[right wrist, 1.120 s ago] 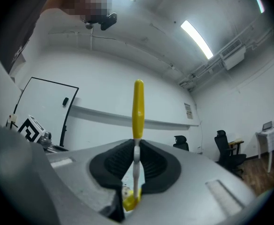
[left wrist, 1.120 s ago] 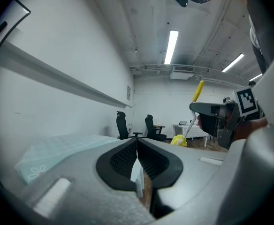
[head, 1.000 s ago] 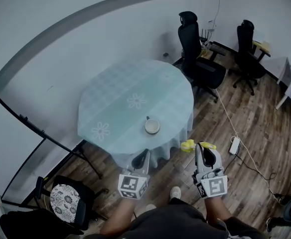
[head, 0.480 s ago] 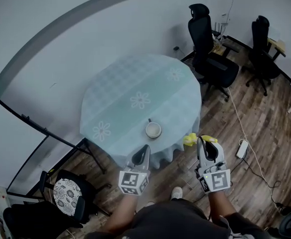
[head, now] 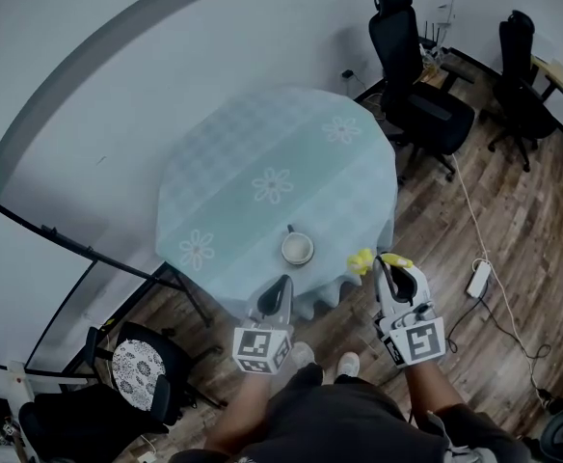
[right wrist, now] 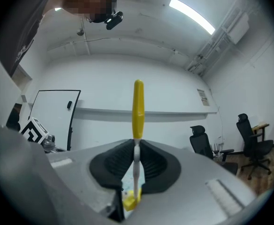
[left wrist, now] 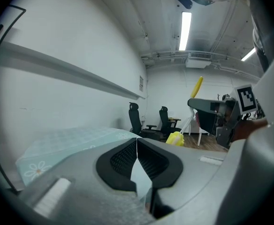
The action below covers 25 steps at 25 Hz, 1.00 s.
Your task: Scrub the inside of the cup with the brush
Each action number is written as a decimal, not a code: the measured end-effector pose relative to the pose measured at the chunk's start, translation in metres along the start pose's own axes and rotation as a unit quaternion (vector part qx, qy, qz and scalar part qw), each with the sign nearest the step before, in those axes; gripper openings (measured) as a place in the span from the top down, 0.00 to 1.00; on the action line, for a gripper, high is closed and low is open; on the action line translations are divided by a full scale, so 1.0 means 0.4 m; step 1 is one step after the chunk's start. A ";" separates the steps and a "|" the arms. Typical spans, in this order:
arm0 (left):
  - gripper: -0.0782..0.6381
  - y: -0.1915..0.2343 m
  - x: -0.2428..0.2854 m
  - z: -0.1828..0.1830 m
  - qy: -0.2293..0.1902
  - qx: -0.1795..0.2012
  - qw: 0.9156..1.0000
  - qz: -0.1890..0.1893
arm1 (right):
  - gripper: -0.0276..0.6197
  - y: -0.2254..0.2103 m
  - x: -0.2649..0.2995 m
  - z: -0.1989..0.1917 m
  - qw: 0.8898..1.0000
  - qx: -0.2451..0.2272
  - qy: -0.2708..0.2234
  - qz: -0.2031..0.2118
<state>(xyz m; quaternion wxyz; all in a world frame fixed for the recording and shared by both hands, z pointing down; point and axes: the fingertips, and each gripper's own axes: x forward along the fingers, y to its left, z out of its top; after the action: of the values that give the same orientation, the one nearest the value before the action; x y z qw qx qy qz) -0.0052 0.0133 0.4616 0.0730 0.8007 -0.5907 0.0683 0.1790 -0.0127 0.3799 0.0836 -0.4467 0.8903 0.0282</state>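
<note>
Step in hand: judging by the layout, the approach. Both grippers hang short of the tabletop (head: 233,181), and the brush has not yet reached the cup (head: 296,249).
Doing it well: the left gripper (head: 281,284) would probably need to open and steady the cup by its rim or handle. The brush's yellow head (head: 361,261) should then be turned downward over the cup's mouth and lowered straight in, so that it does not knock the cup towards the near edge.
Left gripper: its jaws are pressed together with nothing between them. It points at the tablecloth's near edge and touches nothing.
Right gripper (right wrist: 136,146): clamped on the brush (right wrist: 138,109) at its thin white stem. The yellow handle sticks out beyond the jaws.
Cup: white and upright, it stands alone near the front edge of the round, pale teal tabletop. It is just ahead of the left gripper and apart from both.
Brush position: off the tabletop's front right edge, over the wooden floor (head: 513,249).
</note>
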 end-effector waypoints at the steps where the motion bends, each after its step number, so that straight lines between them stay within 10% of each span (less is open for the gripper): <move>1: 0.88 0.007 0.011 0.000 0.000 -0.005 1.000 0.000 | 0.90 -0.002 0.014 -0.005 1.000 0.000 0.001 0.003; 25: 0.88 0.382 0.167 0.086 -0.040 -0.006 0.999 -0.026 | 0.90 0.211 0.431 0.022 0.999 -0.039 -0.020 0.026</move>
<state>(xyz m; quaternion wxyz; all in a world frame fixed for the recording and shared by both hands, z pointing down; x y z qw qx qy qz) -0.1309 -0.1006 0.4467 0.0560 0.8174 -0.5725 0.0304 0.0113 -0.0974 0.3392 0.0833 -0.4256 0.8981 0.0737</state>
